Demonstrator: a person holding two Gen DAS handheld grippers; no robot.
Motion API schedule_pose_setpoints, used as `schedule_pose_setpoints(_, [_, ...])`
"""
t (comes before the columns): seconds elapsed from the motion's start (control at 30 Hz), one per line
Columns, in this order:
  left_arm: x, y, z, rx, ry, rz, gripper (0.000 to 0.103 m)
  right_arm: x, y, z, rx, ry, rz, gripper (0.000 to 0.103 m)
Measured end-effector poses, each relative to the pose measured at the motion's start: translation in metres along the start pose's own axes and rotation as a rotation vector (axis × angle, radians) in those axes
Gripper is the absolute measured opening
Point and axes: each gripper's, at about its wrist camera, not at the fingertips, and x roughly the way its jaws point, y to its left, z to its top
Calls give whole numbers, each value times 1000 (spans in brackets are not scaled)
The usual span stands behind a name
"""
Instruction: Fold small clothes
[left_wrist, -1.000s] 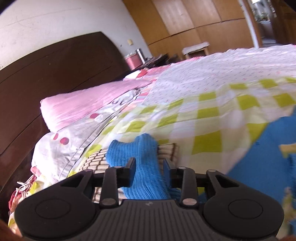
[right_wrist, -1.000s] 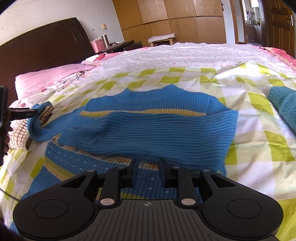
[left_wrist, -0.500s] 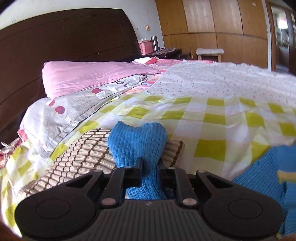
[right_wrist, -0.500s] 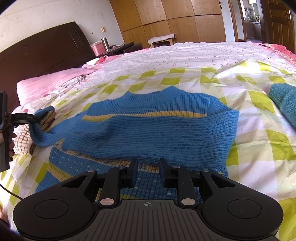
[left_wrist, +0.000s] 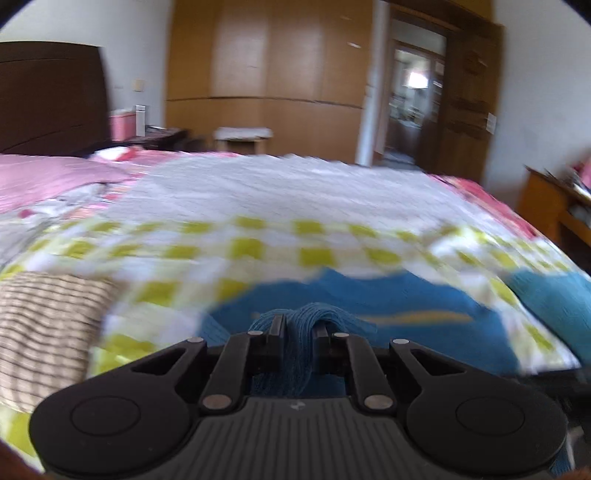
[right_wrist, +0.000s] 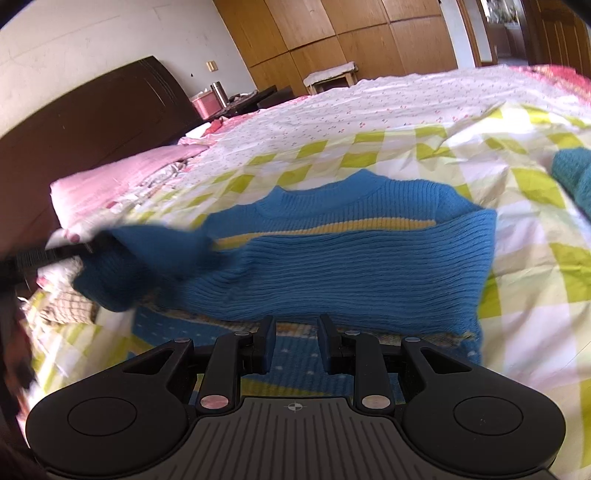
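A blue knit sweater (right_wrist: 354, 266) with a yellow chest stripe lies on the green-checked quilt (right_wrist: 517, 258), its lower part folded up. My left gripper (left_wrist: 298, 328) is shut on the sweater's left sleeve (left_wrist: 295, 354) and holds it lifted over the sweater body (left_wrist: 406, 306). In the right wrist view the lifted sleeve (right_wrist: 147, 258) hangs from the left gripper's fingers (right_wrist: 70, 251) at the far left. My right gripper (right_wrist: 297, 332) is open and empty, low over the sweater's folded hem.
A brown striped cloth (left_wrist: 48, 325) lies at the left of the quilt. A second teal knit garment (right_wrist: 576, 173) lies at the right. Pink pillows (right_wrist: 122, 177) and a dark headboard (right_wrist: 81, 125) stand at the left. A wooden wardrobe (left_wrist: 266, 74) is behind the bed.
My left gripper has closed on the sleeve, lifted it and swung right towards the sweater body. The right gripper has moved a little closer to the hem.
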Motion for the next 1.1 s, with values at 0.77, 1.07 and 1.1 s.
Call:
schedule_pose_setpoints(0.77, [-6, -3, -65, 8, 30, -155, 20, 74, 21, -6, 518, 135, 400, 37])
schedule_pose_setpoints(1.07, [-15, -4, -64, 43, -29, -145, 29, 34, 27, 19, 423, -64, 275, 12])
schedule_pose_setpoints(1.1, [-16, -5, -64, 53, -36, -131, 40, 26, 25, 25, 401, -99, 251, 12])
